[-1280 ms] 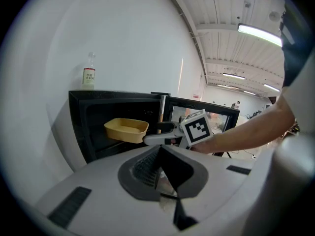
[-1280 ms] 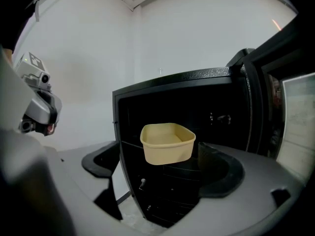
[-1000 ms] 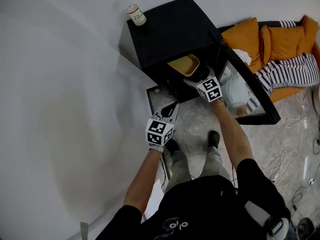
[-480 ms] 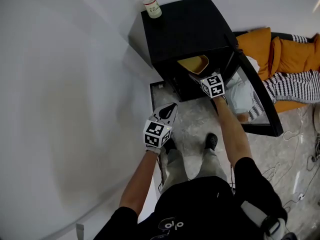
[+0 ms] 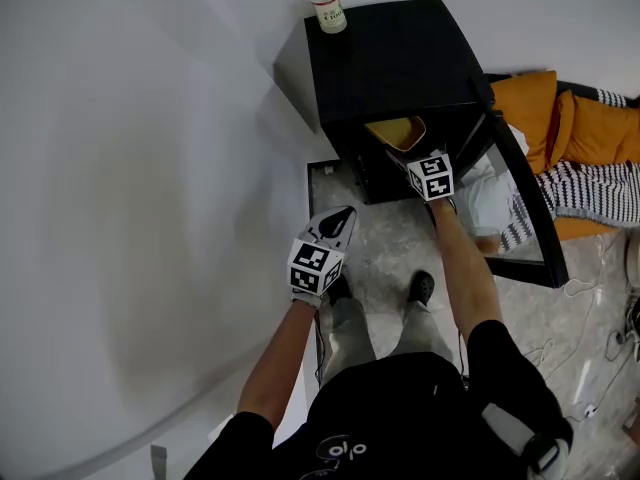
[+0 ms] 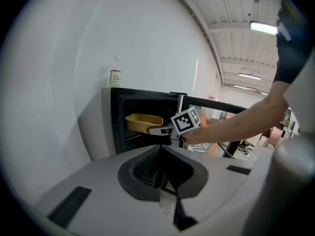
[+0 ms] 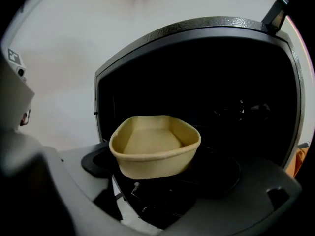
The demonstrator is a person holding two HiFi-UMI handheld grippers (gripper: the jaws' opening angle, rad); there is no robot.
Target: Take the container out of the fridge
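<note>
The right gripper point(image 5: 408, 160) has its fingers clenched on the near wall of the shallow tan plastic container point(image 7: 155, 146) at the black box-shaped fridge's point(image 5: 395, 58) open mouth, so it is best drawn straight out and level, while the left gripper's point(image 5: 340, 218) fingers sit pressed together, empty.

Setting: a mock living-room corner set up inside a large hall, not a real home.

Evidence, head view:
- A small black fridge point(image 5: 400, 58) at 12 o'clock stands against a plain white wall point(image 5: 130, 168) that fills 8 to 11 o'clock. A bottle point(image 5: 327, 11) stands on top of the fridge.
- Orange cushions point(image 5: 590, 118) and a striped blanket point(image 5: 590, 188) lie at 2 to 3 o'clock.
- The floor point(image 5: 390, 258) is pale and stone-patterned, with loose cables point(image 5: 600, 338) on it at 4 o'clock.

Evidence, left gripper view:
- A high panelled ceiling point(image 6: 236, 43) with strip lights point(image 6: 263, 27) at 1 to 2 o'clock.
- Open space lies beyond the fridge.
</note>
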